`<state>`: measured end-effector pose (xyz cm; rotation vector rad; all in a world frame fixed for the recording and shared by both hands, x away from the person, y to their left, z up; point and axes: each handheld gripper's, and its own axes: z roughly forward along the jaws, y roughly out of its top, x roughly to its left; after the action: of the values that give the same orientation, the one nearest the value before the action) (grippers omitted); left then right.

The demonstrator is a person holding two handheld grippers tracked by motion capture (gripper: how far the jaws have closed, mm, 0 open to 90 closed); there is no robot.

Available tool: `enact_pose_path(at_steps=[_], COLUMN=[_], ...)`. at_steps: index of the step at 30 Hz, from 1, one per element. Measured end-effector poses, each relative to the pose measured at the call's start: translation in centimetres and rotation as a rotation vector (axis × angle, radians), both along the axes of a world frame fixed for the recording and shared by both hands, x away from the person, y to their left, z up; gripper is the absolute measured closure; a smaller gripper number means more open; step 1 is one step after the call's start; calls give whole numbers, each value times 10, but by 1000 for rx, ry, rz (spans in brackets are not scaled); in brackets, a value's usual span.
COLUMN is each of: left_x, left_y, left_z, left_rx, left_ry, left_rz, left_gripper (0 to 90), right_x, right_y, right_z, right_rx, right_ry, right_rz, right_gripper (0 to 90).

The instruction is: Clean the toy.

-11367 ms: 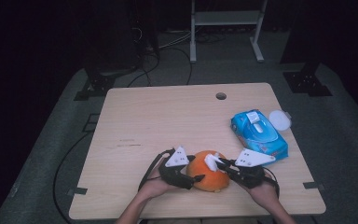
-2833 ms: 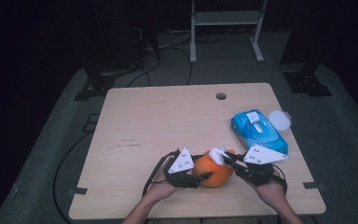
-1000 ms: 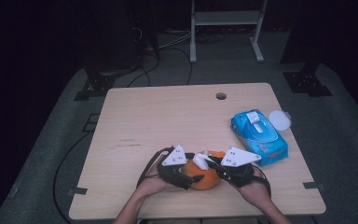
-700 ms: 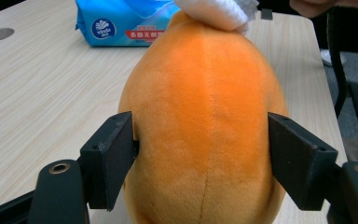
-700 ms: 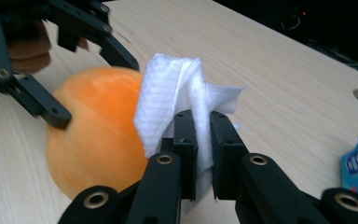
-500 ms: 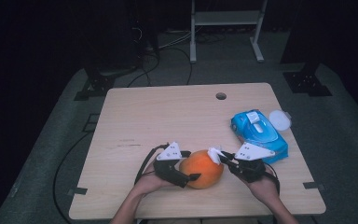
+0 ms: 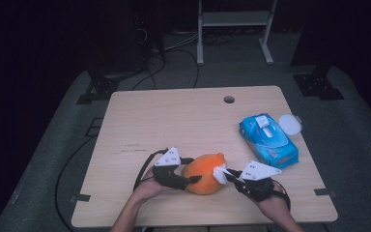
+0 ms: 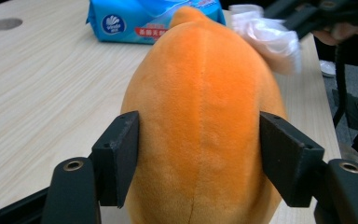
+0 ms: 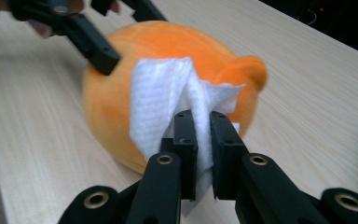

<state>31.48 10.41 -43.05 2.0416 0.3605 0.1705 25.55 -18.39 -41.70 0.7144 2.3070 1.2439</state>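
Observation:
An orange plush toy (image 7: 204,173) lies near the table's front edge. My left gripper (image 7: 193,170) reaches it from the left. Its jaws have just been closing, and both pads now press the toy's sides (image 8: 200,116). My right gripper (image 7: 227,175) comes in from the right, shut on a crumpled white wipe (image 9: 161,98). The wipe (image 7: 219,173) rests against the toy's right end, beside a small orange nub (image 9: 242,70).
A blue pack of wipes (image 7: 268,139) lies at the right of the wooden table (image 7: 164,121), with a round white lid (image 7: 289,123) by its far corner. A cable hole (image 7: 229,99) sits near the back edge. Beyond the table are dark floor and a metal stand.
The left jaws have closed in on the plush toy. The right gripper, still holding the wipe, has slid off the toy's top to its right end and dropped a little.

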Motion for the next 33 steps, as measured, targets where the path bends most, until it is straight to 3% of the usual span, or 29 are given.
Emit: enact_pose_path(at_steps=[6,11,16,19,28,33], left_x=[-2,0,2,-1,-15,-25], left_y=[-3,-2,-2,-6,-23,-38], left_z=[-2,-2,-2,-2,3,6], left_rx=[1,-11,-41,-29,33,63], left_ry=[-21,-5,16,-21,-111,-156], left_rz=[-26,-2,12,-15,-75,-133], left_gripper=[361,333,305,329,351,339], right_x=[18,26,24,22,28,29], right_y=[-12,-14,-20,-24,-20,-9], right_z=[2,-2,-14,-13,6,18], right_rx=[71,121,78,76,92,87], right_ry=[13,43,86,89,37,23], right_rz=[-65,-81,-86,-93,-97,-43], right_gripper=[818,818,818,818,818,817])
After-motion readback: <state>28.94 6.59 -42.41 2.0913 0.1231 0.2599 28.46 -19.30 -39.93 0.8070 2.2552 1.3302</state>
